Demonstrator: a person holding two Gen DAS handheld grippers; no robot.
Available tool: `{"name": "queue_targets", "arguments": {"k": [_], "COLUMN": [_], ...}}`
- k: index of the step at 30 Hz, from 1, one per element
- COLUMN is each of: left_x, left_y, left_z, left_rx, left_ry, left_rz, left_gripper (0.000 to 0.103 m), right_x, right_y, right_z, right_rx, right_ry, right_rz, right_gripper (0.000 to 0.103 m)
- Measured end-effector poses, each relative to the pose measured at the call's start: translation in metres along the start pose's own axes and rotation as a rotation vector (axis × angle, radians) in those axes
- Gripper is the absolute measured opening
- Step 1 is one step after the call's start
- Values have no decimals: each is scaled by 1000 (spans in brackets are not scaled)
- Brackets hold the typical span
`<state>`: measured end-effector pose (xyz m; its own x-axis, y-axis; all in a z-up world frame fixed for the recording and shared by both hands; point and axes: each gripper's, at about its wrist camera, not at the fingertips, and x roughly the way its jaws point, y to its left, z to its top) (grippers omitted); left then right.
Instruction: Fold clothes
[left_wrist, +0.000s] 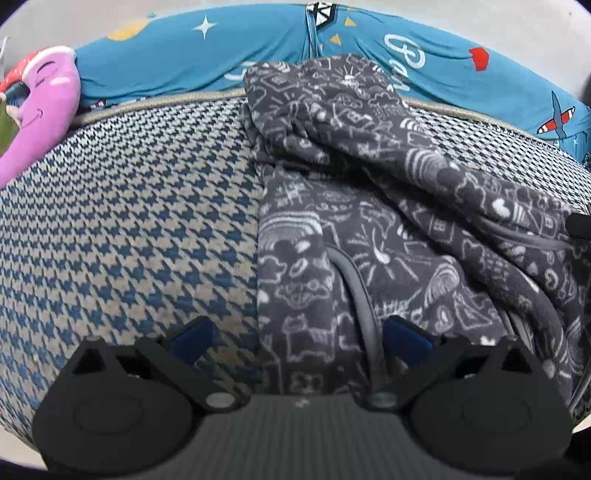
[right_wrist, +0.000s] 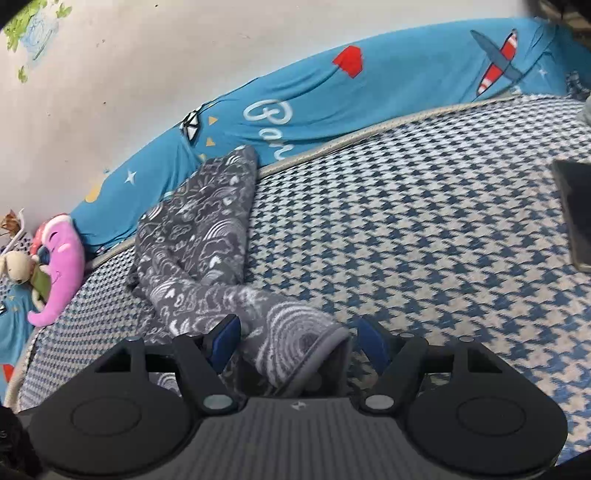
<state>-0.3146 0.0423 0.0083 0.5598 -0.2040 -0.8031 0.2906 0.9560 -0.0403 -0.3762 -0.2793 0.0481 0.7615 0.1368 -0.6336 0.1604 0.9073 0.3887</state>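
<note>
The dark grey white-doodled fleece garment (left_wrist: 369, 206) lies crumpled on the blue houndstooth bed cover (left_wrist: 129, 229); left hand-held gripper (left_wrist: 299, 339) and right hand-held gripper (right_wrist: 295, 341) both gape wide, holding nothing

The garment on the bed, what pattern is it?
The garment is dark grey with white doodle drawings; clearest in the left wrist view.

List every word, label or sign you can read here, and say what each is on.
"Ba": white script on the blue bedding, right wrist view; the rest is hidden behind the bed edge.
The same script in the left wrist view, partly covered by the grey patterned garment: not reliably legible.
Garment doodles: drawings only, no readable words.
Wall sticker: too blurred to read.
</note>
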Motion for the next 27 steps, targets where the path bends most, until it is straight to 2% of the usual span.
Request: {"name": "queue_targets", "arguments": {"k": [1,2,3,4,5,15,21,27], "left_x": [3,5,6,7,7,-8,-22,-36], "left_y": [1,1,3,4,6,18,33,56], "left_z": [0,0,-1,-1,-2,-18,-25,-29], "left_rx": [-4,-8,-18,-29,-36,-72,-126,-202], "left_ry": [7,15,18,21,21,3,-16,-50], "left_rz": [-2,-4,-9,-15,-19,-14,-7,11], "left_gripper": [103,103,103,103,103,103,103,103], "right_x": [1,2,1,-1,-4,-56,-62,-55], "right_y": [2,5,7,10,14,65,107,139], "right_z": [-1,-1,-3,-4,-5,-30,-54,-78], "right_rx": [-9,-25,-44,-61,-82,-300,-391,-452], "right_ry": [4,4,1,-4,-16,-190,-217,-199], "right_rz": [8,12,15,21,26,129,175,194], "right_gripper": [62,45,36,21,15,13,13,13]}}
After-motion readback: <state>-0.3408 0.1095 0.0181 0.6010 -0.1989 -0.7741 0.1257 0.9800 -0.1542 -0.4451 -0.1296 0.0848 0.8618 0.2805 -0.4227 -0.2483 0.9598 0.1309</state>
